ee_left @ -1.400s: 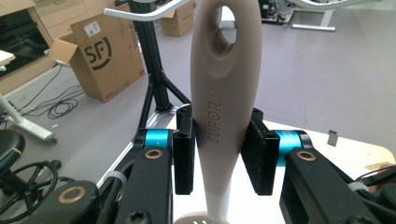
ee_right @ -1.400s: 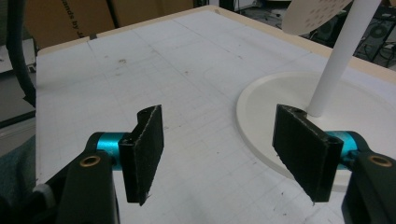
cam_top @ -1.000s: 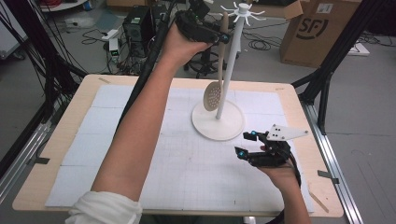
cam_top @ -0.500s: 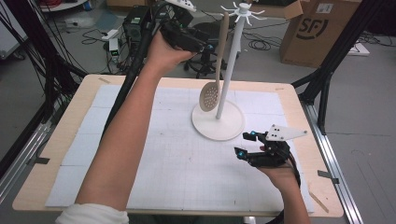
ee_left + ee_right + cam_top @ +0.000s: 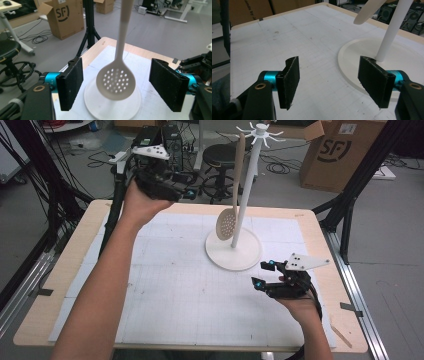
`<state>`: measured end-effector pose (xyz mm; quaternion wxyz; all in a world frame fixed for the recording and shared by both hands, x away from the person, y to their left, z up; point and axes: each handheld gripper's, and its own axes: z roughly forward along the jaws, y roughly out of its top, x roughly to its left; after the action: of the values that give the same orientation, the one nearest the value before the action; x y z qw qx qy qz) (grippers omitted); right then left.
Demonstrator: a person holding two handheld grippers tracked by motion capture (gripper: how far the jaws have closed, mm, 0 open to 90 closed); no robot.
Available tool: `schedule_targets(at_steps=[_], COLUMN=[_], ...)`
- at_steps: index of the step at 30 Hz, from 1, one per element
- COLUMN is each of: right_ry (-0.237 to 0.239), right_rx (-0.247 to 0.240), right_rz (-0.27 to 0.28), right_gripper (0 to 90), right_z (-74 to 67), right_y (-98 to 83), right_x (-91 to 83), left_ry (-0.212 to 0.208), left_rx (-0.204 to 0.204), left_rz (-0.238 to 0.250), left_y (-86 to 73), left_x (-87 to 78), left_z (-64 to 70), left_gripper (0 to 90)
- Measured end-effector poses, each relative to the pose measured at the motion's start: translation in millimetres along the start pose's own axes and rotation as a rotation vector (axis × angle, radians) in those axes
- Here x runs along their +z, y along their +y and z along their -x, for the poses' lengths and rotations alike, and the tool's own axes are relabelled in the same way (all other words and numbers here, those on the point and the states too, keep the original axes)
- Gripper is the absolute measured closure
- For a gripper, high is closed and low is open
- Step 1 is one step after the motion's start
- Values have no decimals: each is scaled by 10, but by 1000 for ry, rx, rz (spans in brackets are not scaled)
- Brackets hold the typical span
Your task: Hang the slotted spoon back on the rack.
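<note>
My left gripper is held up in the air over the far left part of the pale wooden table. Its two black jaws have just been opening and they are now wide apart, pressing on nothing. In the left gripper view the cream plastic skimmer spoon with a round perforated bowl appears between the jaws but farther away, and neither pad touches it.

The spoon hangs from one of the small hooks at the top of the white utensil stand with a thin pole and a round flat base. Its long handle goes up beside the pole, and its bowl is just above the base, on the left side of the pole. The stand is on the white gridded mat, in the far middle of the table.

My right gripper is low over the mat at the near right, just beside the base of the stand. Its jaws are also spread, with only the mat between them, and they hold nothing.
</note>
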<state>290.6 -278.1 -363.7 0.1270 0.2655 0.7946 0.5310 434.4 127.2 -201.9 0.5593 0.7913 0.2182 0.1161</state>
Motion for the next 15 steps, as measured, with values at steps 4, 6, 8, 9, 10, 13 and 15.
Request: schedule_targets(at_steps=[4,6,8,9,10,13,15], right_ry=[-1,0,2,3,0,2,-1], right_rx=[-8,-14,-20,-19,-26,-22,-19], right_rz=[5,5,3,-3,0,-8,-4], right_gripper=[331,331,331,331,331,331,331], right_z=[-1,-11,-20,-28,-30,-38,-40], right_y=[23,41,53,56,60,65,72], right_x=[30,50,66,74,82,82,72], left_ry=[19,15,18,20,19,20,21], left_rx=[-24,-26,-31,-31,-29,-33,-38], left_rz=[24,30,37,43,45,52,49], left_y=[-206,-289,-364,-400,-436,-547,-617], left_x=[-202,-275,-336,-363,-391,-455,-487], left_z=[-15,-1,22,31,37,66,78], left_gripper=[221,206,185,180,176,157,153])
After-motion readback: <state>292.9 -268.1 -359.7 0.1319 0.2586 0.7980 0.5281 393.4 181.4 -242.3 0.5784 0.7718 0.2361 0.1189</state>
